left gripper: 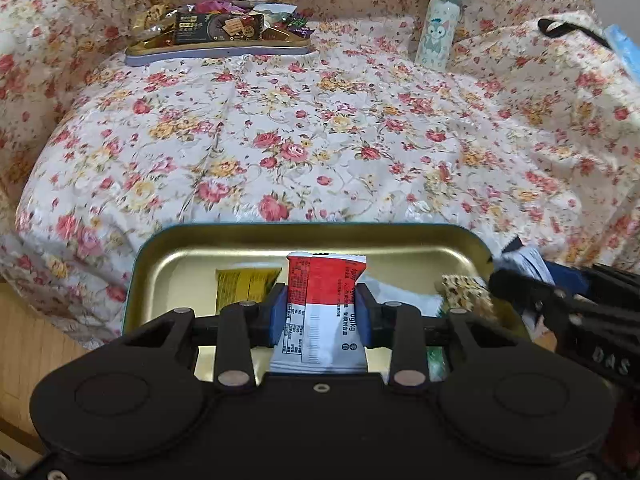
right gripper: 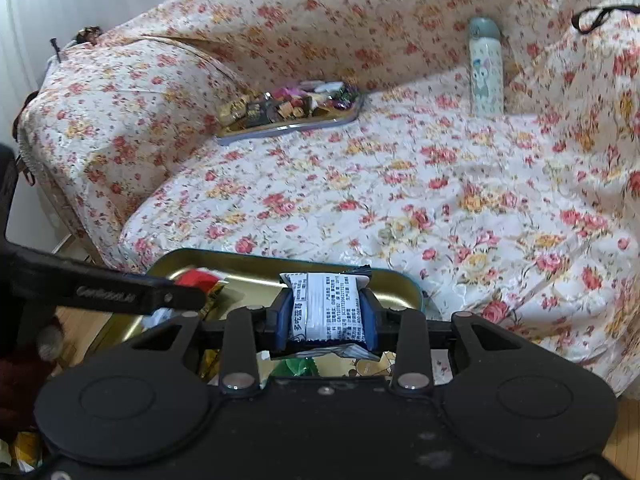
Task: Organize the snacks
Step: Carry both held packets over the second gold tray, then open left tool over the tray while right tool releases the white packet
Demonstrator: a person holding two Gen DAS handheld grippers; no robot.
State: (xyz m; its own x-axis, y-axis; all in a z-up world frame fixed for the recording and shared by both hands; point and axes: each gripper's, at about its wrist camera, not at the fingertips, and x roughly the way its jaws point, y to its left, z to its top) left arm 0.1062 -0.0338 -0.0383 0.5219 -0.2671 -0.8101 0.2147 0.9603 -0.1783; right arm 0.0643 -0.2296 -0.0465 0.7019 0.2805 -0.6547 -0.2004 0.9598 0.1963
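Jaws of left gripper (left gripper: 321, 308) clench red-and-white snack packet (left gripper: 324, 304) upright over gold tin (left gripper: 192, 248); right gripper (right gripper: 328, 316) pinches white snack packet (right gripper: 326, 306) crosswise between its pads

Wide open floral cover (left gripper: 320, 140) across the middle of the sofa, nothing lying between the near tin (left gripper: 312, 236) and the far tray (left gripper: 216, 50) heaped with snacks. A bottle (left gripper: 438, 26) stands upright at the back right. Over the near tin it's crowded: both claws (left gripper: 321, 304) (right gripper: 327, 312) hang close together above it.
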